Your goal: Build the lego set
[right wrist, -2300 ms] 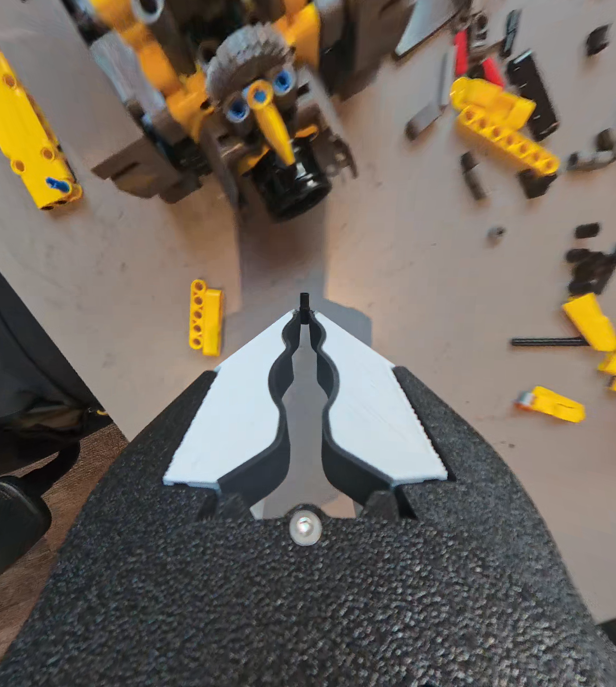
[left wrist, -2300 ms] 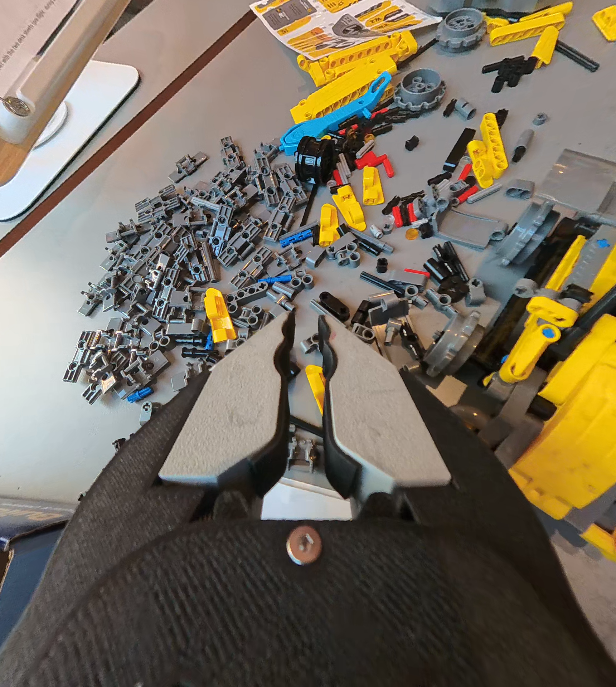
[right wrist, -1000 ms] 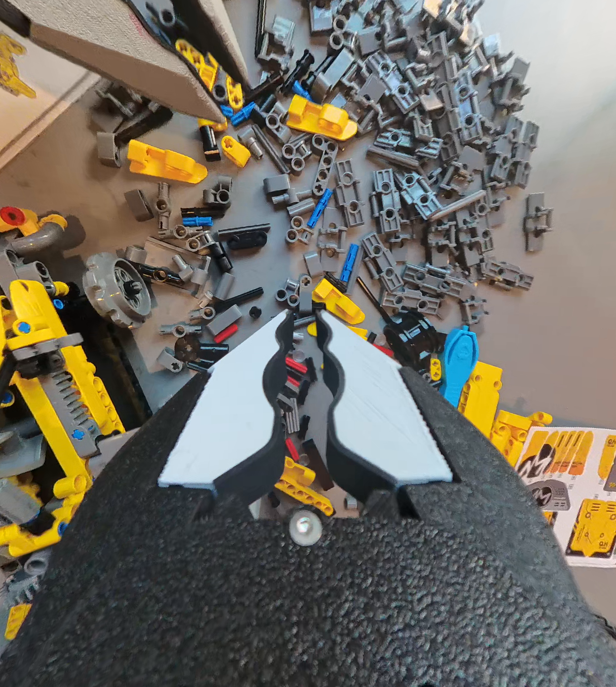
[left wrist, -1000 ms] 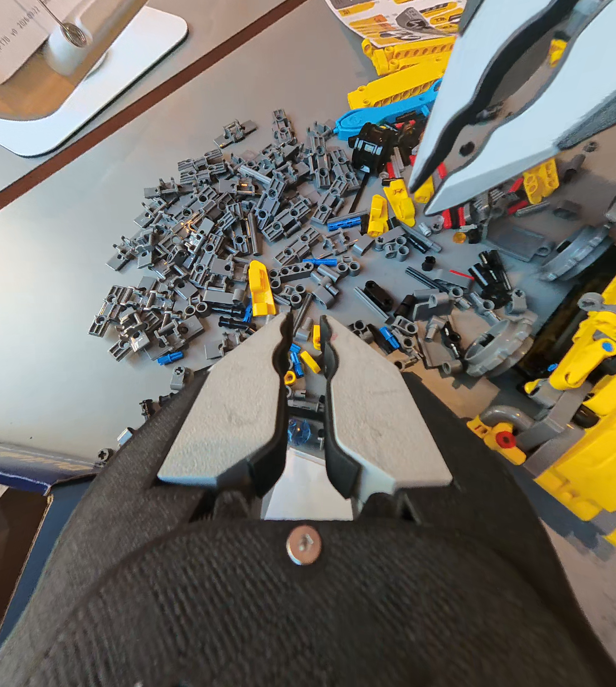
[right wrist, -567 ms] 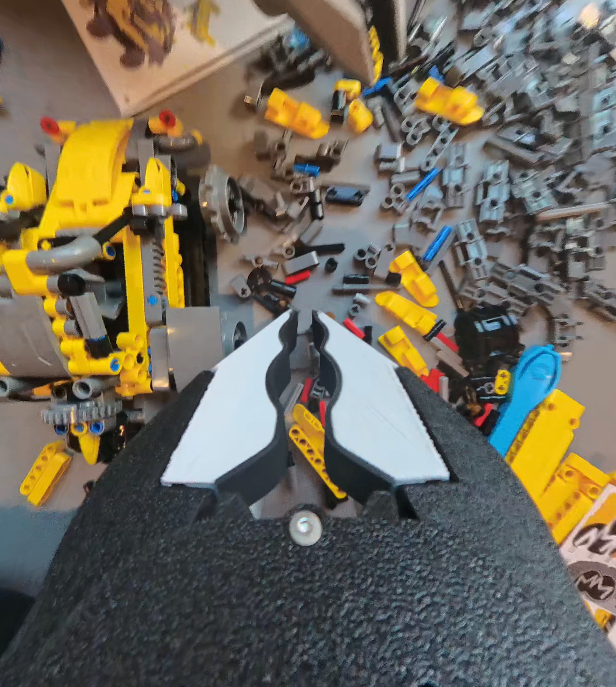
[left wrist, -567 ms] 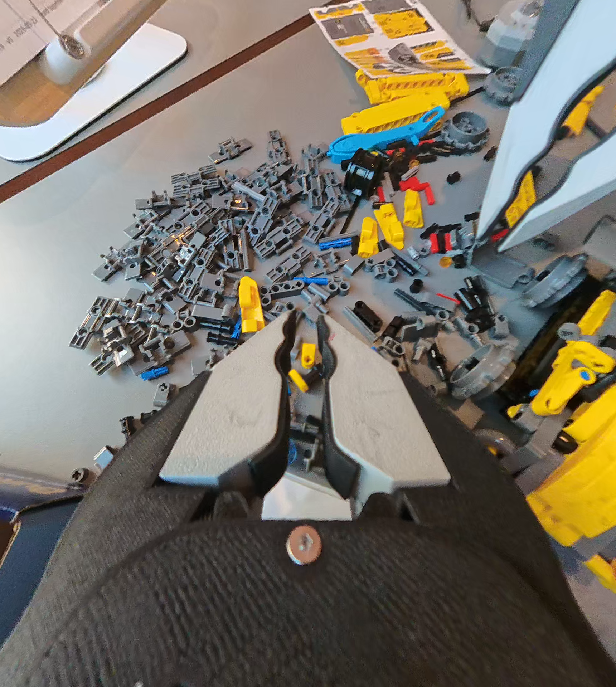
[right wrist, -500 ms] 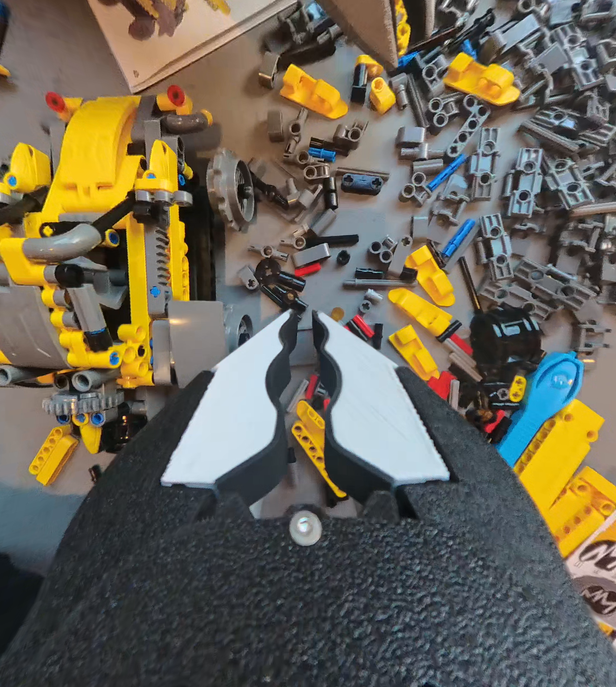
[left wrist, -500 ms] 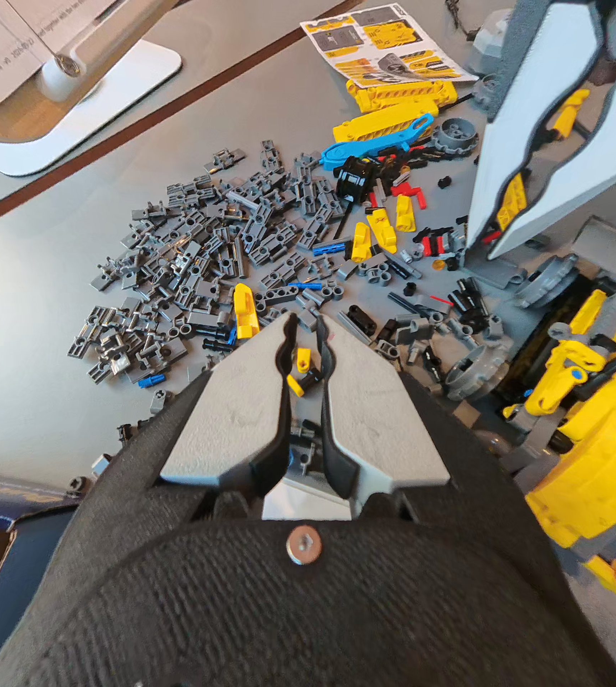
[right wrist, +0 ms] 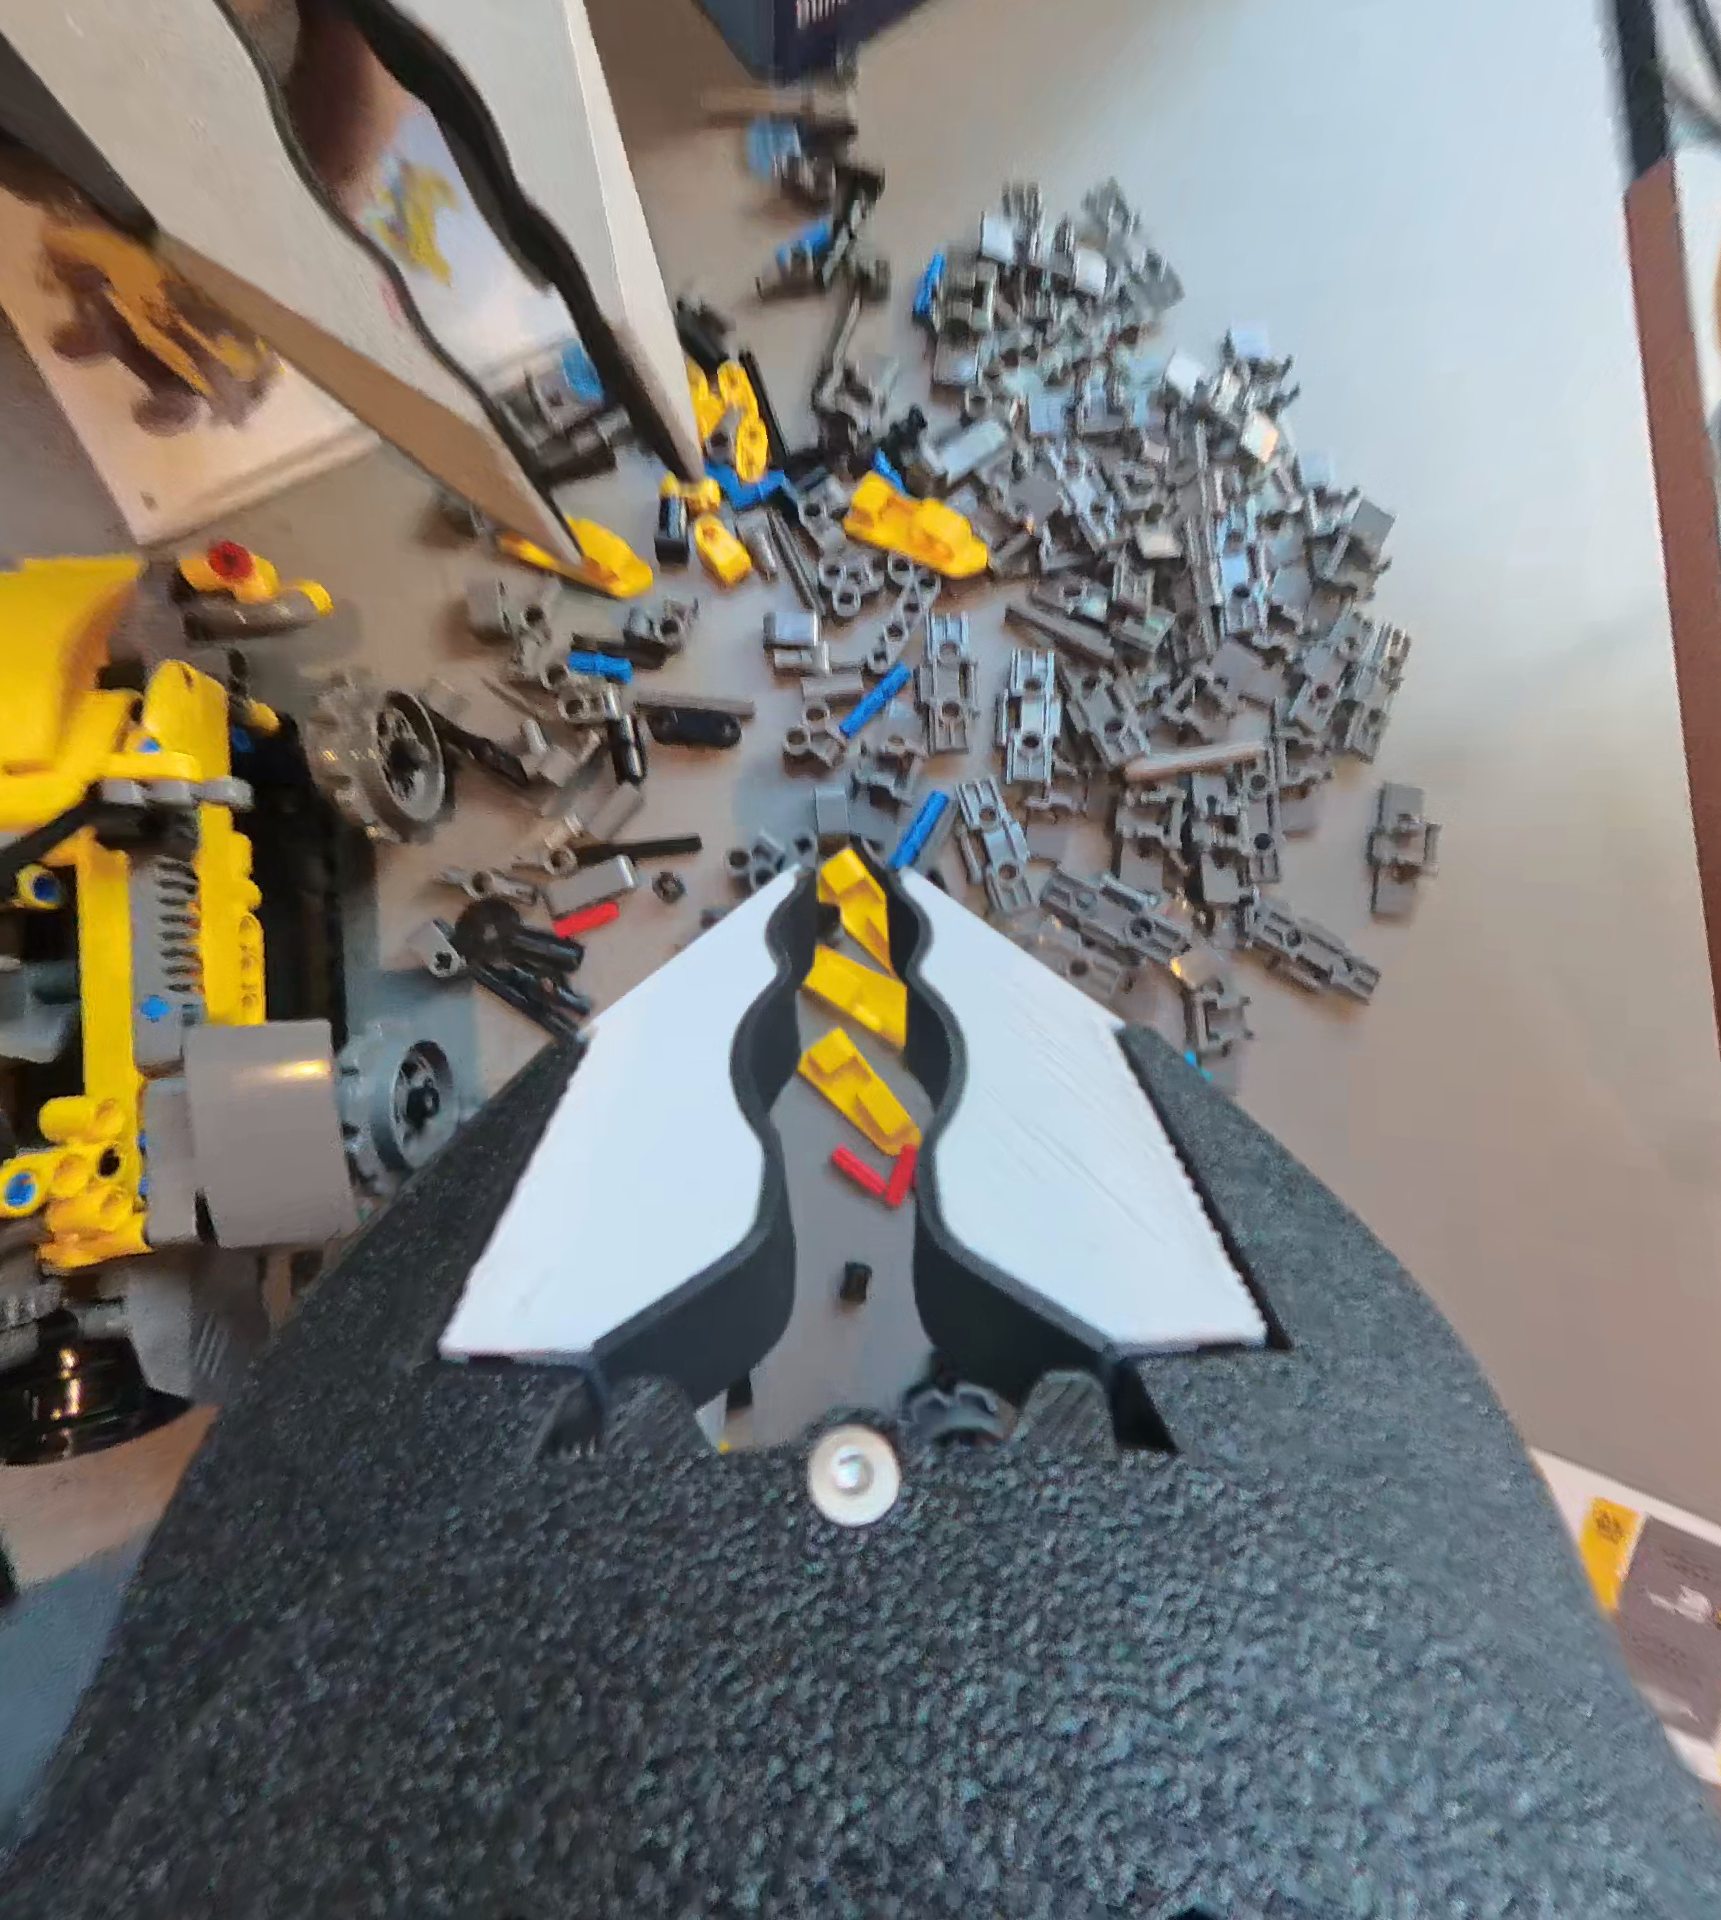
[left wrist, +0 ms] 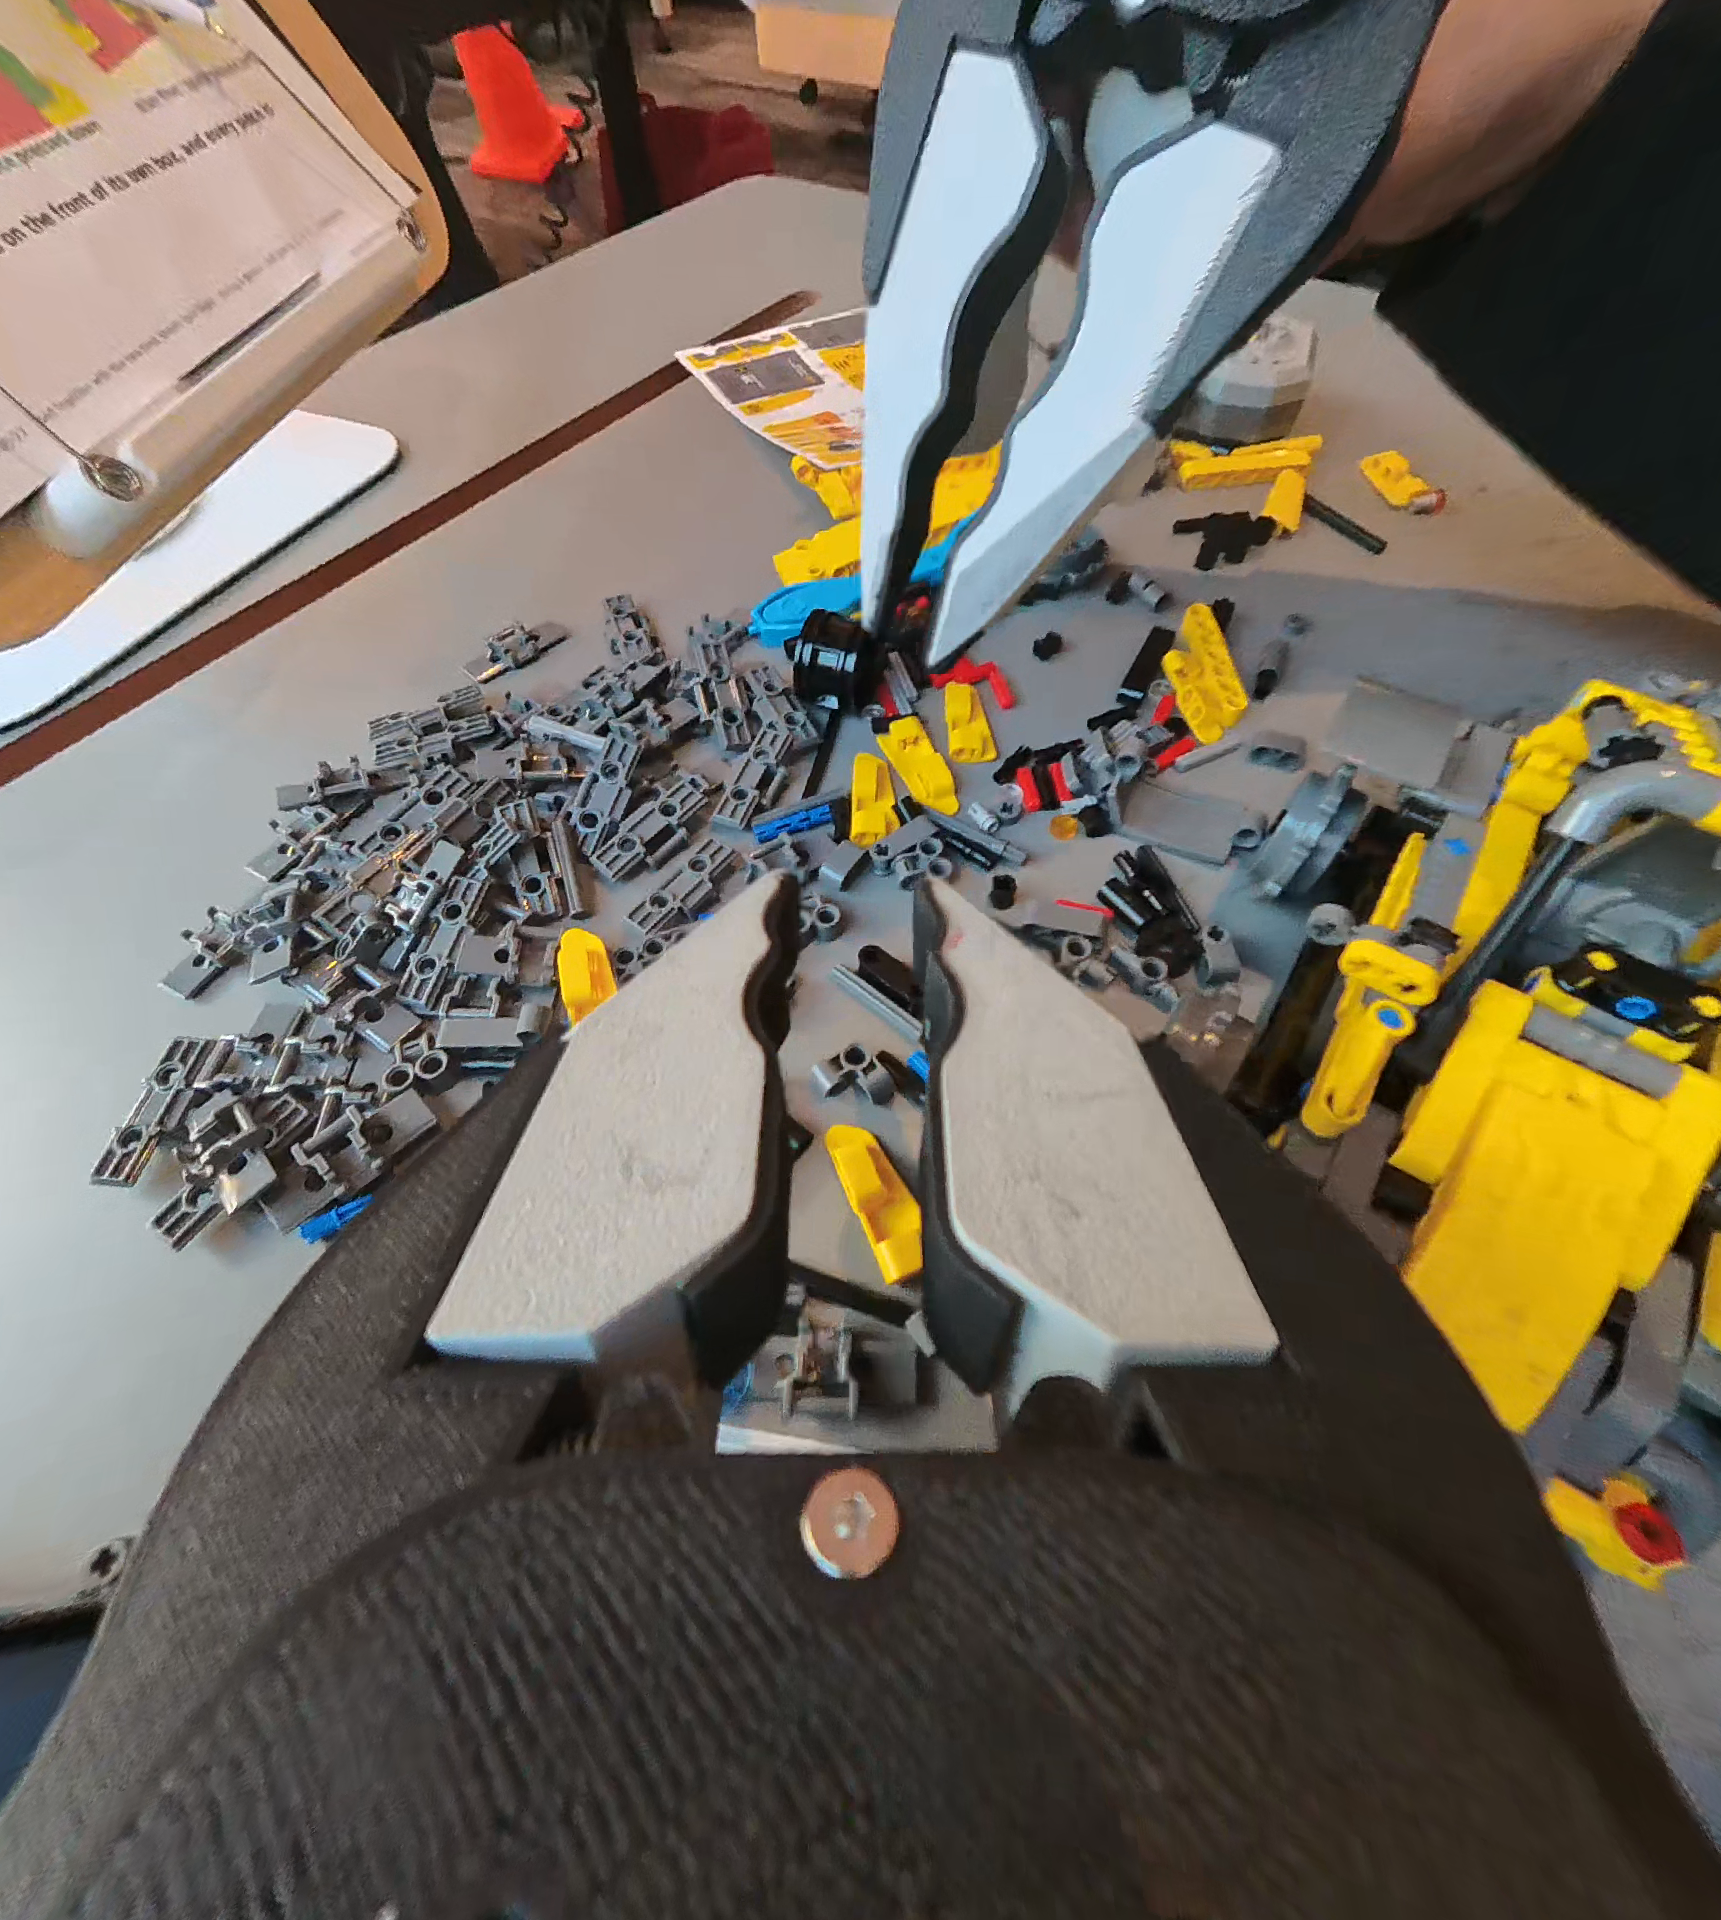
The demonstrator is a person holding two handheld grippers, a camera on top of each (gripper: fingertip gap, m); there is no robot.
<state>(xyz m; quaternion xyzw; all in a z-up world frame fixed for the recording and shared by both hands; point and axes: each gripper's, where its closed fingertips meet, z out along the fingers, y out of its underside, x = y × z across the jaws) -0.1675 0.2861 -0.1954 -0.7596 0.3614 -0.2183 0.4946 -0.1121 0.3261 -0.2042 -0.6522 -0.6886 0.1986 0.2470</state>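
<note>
My left gripper [left wrist: 856,891] is open and empty, low over loose building-toy parts on the grey table [left wrist: 56,1195]. A yellow curved piece [left wrist: 871,1200] and a small grey connector [left wrist: 851,1070] lie between its fingers. My right gripper [right wrist: 851,883] is narrowly open and empty, with three yellow curved pieces [right wrist: 856,992] on the table between its fingers. In the left wrist view the right gripper [left wrist: 908,639] points down beside a black wheel hub [left wrist: 830,665]. In the right wrist view the left gripper [right wrist: 627,514] has one fingertip touching or just over a yellow piece [right wrist: 607,566].
A part-built yellow vehicle model [left wrist: 1562,1143] stands to the right, also in the right wrist view [right wrist: 56,831]. A heap of dark grey parts [left wrist: 420,935] spreads left. A sticker sheet [left wrist: 783,384], a blue tool [left wrist: 804,603], a paper stand [left wrist: 108,312] and a person's sleeve [left wrist: 1614,260] lie beyond.
The right gripper swung from over the model toward the loose parts and now points down by the black hub. The left gripper's fingers opened a little wider. Both views tilted up.
</note>
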